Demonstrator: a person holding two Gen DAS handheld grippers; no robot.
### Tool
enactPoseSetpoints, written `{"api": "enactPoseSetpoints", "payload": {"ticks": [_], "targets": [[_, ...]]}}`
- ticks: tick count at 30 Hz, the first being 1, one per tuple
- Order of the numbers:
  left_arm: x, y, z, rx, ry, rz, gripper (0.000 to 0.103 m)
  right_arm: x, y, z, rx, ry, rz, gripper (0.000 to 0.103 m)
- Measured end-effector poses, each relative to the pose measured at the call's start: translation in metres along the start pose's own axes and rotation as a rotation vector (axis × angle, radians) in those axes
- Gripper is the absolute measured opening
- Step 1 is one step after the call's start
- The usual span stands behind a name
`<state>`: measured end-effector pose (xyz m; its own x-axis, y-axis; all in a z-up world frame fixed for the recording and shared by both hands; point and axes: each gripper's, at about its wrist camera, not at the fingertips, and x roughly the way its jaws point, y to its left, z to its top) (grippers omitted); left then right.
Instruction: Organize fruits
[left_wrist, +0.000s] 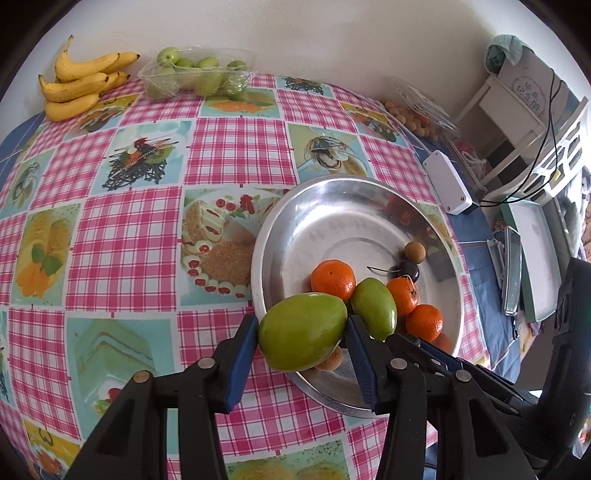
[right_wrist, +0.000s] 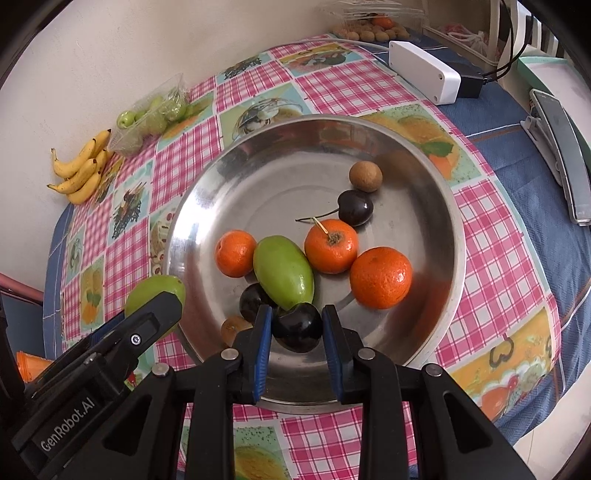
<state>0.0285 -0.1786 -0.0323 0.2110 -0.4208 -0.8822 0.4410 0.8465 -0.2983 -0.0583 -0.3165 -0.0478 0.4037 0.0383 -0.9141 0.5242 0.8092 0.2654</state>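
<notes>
Both grippers carry fruit over the steel dish.

The left gripper (left_wrist: 302, 334) clamps a green fruit (left_wrist: 302, 331) at the near rim of the dish (left_wrist: 280, 221); the right gripper (right_wrist: 297, 326) pinches a dark cherry (right_wrist: 296, 326) just over the dish floor, likely to set them among the oranges (right_wrist: 380, 277) and the second green fruit (right_wrist: 283, 272). Another cherry (right_wrist: 253, 305) and a small brown fruit (right_wrist: 233, 326) sit half hidden behind the fingers. Far off, bananas (left_wrist: 79, 83) wait by the wall.

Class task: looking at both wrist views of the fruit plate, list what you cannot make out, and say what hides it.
- Small brown fruit, left wrist view: mostly behind the held green fruit.
- Dark fruit, right wrist view: partly behind the plate's green fruit and the right gripper.
- Far clear box: cut off by the top edge.
</notes>
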Motion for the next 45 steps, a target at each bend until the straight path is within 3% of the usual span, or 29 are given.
{"api": "enactPoseSetpoints", "payload": {"ticks": [25, 35, 39, 41, 43, 45], "targets": [[0.005, 0.006, 0.0, -0.037, 0.034, -0.018, 0.053, 0.001, 0.0, 0.0, -0.011, 0.005, -0.025, 0.03], [-0.009, 0.012, 0.001, -0.054, 0.006, -0.031, 0.057, -0.004, -0.001, 0.003, -0.008, -0.014, -0.025, 0.053], [-0.019, 0.02, -0.001, -0.032, -0.033, 0.085, 0.072, -0.005, 0.005, 0.002, -0.036, -0.026, -0.031, 0.07], [-0.022, 0.029, -0.004, -0.034, -0.04, 0.159, 0.074, -0.007, 0.008, 0.001, -0.053, -0.041, -0.036, 0.074], [-0.023, 0.042, -0.008, -0.054, -0.042, 0.218, 0.086, -0.009, 0.012, -0.001, -0.073, -0.055, -0.033, 0.074], [-0.025, 0.055, -0.011, -0.075, -0.049, 0.258, 0.097, -0.01, 0.015, -0.003, -0.088, -0.063, -0.033, 0.085]]}}
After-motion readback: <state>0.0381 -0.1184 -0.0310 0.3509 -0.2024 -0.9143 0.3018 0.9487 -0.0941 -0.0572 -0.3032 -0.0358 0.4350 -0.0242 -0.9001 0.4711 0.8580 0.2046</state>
